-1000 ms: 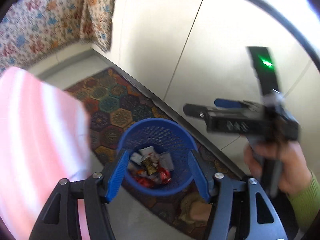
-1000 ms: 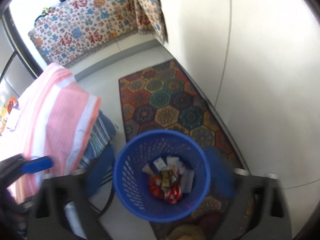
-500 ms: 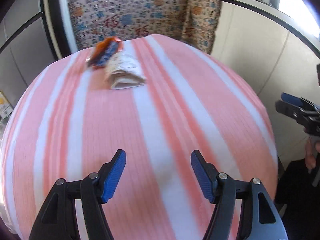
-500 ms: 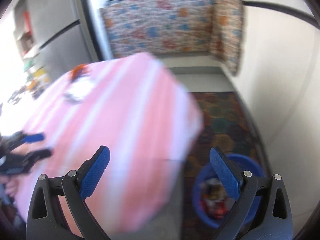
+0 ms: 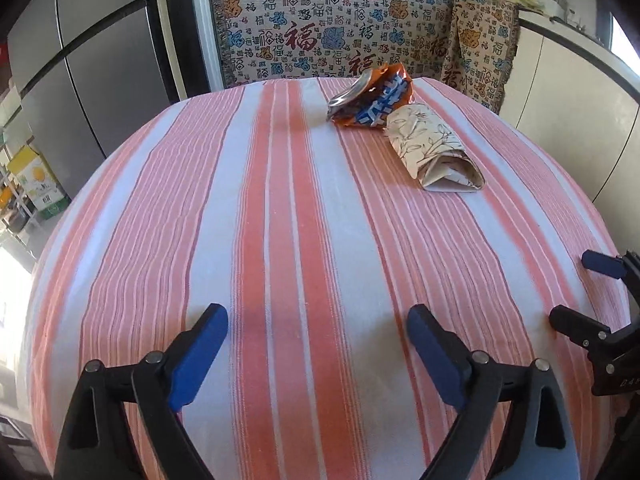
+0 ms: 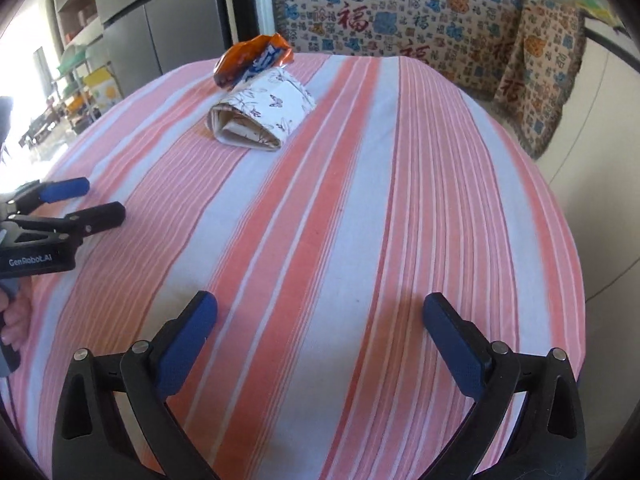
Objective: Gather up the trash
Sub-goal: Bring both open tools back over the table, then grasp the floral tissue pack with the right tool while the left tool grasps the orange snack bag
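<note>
Hovering above the pink-striped tablecloth (image 5: pixel 304 216), the left gripper (image 5: pixel 316 340) and right gripper (image 6: pixel 320 332) both have jaws spread wide with nothing between them. Far across the cloth lie an orange snack wrapper (image 5: pixel 370 100) and a folded floral paper packet (image 5: pixel 436 148) (touching each other), well apart from both grippers.
</note>
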A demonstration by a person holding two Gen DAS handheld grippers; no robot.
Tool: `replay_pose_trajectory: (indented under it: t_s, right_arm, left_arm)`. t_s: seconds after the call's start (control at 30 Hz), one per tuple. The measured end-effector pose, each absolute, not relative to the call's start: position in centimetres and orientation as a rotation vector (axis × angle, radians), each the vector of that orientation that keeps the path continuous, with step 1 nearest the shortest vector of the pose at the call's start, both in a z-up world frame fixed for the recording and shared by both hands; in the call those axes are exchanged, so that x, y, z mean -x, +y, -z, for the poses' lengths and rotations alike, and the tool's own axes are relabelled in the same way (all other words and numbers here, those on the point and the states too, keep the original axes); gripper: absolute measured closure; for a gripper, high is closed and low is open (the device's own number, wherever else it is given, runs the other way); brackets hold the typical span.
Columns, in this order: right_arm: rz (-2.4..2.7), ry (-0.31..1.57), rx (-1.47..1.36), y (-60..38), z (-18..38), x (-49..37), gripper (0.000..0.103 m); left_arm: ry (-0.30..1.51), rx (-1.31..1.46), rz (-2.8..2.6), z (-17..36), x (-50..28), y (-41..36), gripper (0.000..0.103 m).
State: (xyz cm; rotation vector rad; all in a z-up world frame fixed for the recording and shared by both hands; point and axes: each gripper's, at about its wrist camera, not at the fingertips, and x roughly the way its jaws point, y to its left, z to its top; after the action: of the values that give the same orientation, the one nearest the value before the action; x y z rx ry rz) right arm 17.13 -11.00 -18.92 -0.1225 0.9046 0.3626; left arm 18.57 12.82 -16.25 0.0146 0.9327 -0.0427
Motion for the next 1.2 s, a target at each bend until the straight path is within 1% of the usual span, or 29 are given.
replay_pose_trajectory:
  t_s: [0.3,0.43,0.6,0.7,0.77,0.83,0.97,1.07,1.1,1.13,1.17,1.2]
  right_arm:
    - [-0.375,0.916,0.140,-11.1,18.9,-17.8,0.000]
    - [-0.372,0.994,0.134,-11.4,18.7,-20.3,0.000]
    - [-0.408,1.063,-0.115,-11.4,17.4,-25.8,0.000]
    - [-0.384,1.030,-0.166,-9.6,16.9,-28.6,0.000]
    - [-0.359,1.044,-0.192,-7.9,17.2,-30.3,0.000]
    - [-0.336,1.067,-0.160,-6.1,18.1,-31.5,0.000]
    - [-0.274,1.026,0.027,-3.4,18.6,-32.4,0.000]
    - [-0.273,1.020,0.045,-3.5,18.9,-32.4,0.001]
    - [-0.271,1.015,0.056,-4.0,19.0,-32.4,0.001]
    - [-0.269,1.003,0.067,-4.4,18.9,-32.3,0.007]
    - [-0.263,0.988,0.082,-4.7,18.8,-32.0,0.017]
    - [-0.262,0.976,0.089,-5.1,18.7,-31.7,0.023]
  left_arm:
    - [0.934,-0.022,0.037,16.3,-18.6,12.6,0.008]
    - [0.934,-0.022,0.037,16.2,-18.5,12.6,0.008]
    - [0.934,-0.018,0.040,16.2,-18.5,12.7,0.008]
    - [0.934,-0.018,0.040,16.2,-18.5,12.6,0.008]
    - [0.934,-0.018,0.040,16.2,-18.5,12.6,0.008]
    - [0.934,-0.018,0.040,16.2,-18.5,12.6,0.008]
    - [0.933,-0.017,0.041,16.2,-18.5,12.6,0.008]
    - [0.933,-0.017,0.041,16.2,-18.5,12.6,0.008]
    - [0.933,-0.017,0.041,16.2,-18.5,12.6,0.008]
    - [0.933,-0.017,0.041,16.2,-18.5,12.6,0.008]
    - [0.933,-0.017,0.041,16.2,-18.5,12.6,0.008]
    - [0.933,-0.017,0.041,16.2,-18.5,12.6,0.008]
